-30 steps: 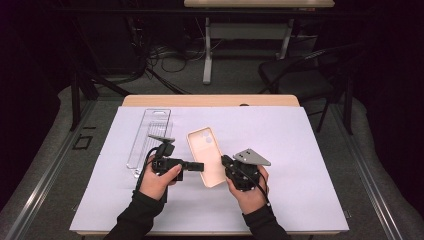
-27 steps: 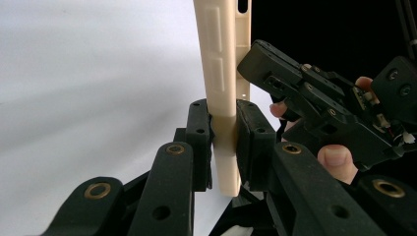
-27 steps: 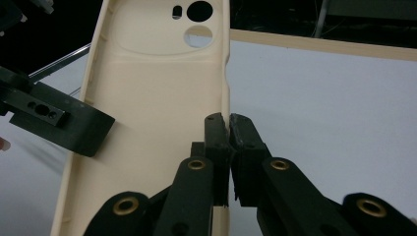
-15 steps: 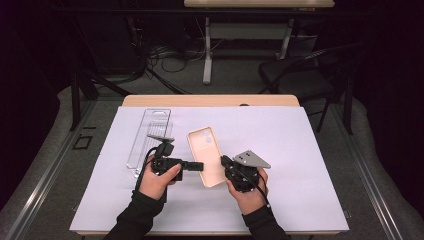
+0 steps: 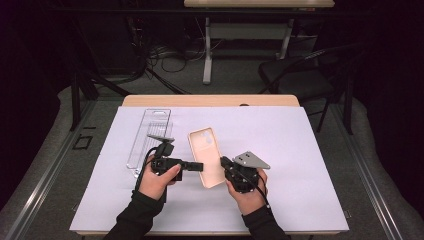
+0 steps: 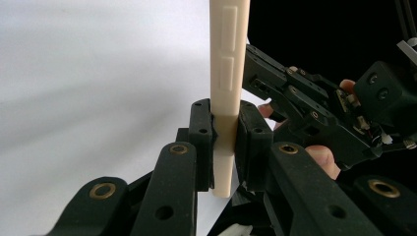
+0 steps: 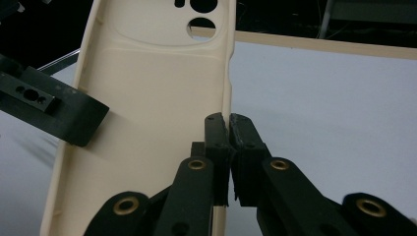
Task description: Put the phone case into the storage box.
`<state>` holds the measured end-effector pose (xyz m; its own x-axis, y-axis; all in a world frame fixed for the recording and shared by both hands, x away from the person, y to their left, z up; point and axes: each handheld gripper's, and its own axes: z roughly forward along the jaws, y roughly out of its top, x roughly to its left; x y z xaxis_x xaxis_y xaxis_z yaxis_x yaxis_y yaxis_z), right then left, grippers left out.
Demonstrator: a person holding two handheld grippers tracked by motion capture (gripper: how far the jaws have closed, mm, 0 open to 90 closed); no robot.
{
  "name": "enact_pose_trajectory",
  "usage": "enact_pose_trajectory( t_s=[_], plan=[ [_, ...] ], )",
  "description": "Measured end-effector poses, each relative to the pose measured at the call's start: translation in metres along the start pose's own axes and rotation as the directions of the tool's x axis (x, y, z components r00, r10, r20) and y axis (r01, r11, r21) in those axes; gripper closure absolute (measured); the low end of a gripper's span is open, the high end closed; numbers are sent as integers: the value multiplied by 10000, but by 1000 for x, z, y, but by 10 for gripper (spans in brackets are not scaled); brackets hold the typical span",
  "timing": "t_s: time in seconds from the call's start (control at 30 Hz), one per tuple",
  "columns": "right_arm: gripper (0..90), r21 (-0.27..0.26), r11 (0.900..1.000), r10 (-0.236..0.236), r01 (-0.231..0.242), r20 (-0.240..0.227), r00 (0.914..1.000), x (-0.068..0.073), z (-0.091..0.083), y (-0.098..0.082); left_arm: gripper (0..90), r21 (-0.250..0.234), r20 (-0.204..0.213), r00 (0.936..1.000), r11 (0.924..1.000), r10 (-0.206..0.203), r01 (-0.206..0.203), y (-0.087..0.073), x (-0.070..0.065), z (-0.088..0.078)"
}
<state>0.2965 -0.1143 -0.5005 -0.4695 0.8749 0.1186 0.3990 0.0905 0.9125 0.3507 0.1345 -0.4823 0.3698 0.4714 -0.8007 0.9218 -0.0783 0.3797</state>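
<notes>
Since the earlier frame the left gripper [image 5: 196, 166] has drawn its fingers [image 6: 201, 130] fully tight on the left edge of the cream phone case [image 5: 210, 155], which otherwise sits unchanged above the middle of the table [image 5: 310, 150]. The right gripper [image 5: 225, 164] has its fingers [image 7: 217, 135] clamped on the case's right rim. A clear plastic tray [image 5: 150, 135] lies just left of the hands.

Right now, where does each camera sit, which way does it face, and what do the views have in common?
High view: above the person's side, looking forward and down on the table; both forearms, left gripper and right gripper show.
Left gripper view: rides the left gripper, looking along its jaws, which are clamped on the phone case edge-on; fingers of the other hand show.
Right gripper view: rides the right gripper, facing the case's inner side.
Shared: the cream phone case, held from both sides.
</notes>
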Motion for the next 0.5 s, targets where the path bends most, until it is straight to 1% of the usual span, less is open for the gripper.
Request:
enact_pose_trajectory(
  t_s=[0.37,0.5],
  plan=[
    [873,-30,10000,3,-3,-29,10000,0,-2,1,806,-25,-10,10000,10000,-19,19,0,0,0],
    [872,-85,9999,-62,62,-40,10000,0,-2,1,807,-6,29,10000,10000,-27,27,0,0,-1]
  ],
)
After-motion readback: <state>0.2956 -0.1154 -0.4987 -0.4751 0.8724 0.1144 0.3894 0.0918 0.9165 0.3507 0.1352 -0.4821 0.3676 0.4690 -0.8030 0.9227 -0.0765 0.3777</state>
